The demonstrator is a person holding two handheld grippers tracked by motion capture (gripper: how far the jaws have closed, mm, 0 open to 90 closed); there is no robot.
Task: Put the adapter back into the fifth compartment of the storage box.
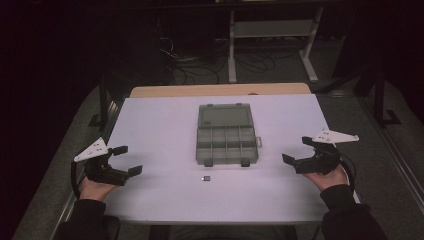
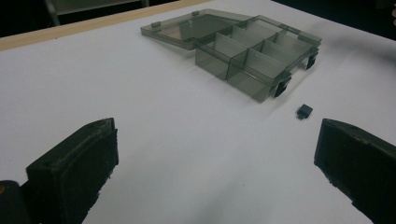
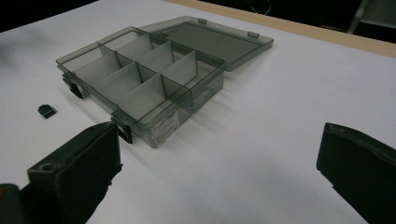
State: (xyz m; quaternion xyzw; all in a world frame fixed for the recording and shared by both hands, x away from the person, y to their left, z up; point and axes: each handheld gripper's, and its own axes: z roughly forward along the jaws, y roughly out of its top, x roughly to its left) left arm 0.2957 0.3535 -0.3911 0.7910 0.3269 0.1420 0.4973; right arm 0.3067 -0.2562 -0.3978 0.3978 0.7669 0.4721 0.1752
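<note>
Left gripper: jaws wide apart, holding nothing, poised at the table's left edge. Right gripper: jaws likewise wide apart and empty, at the right edge. The box lies mid-table between them, lid folded flat away from the person, long axis running front to back. A small black part sits just before its latches, apart from the box. The right gripper view reveals a label on the box's side wall.

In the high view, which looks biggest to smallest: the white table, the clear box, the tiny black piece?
1. Table, largest by far.
2. Box, lid open, mid-table.
3. Black piece, a speck just in front of the box.
No close calls here.
</note>
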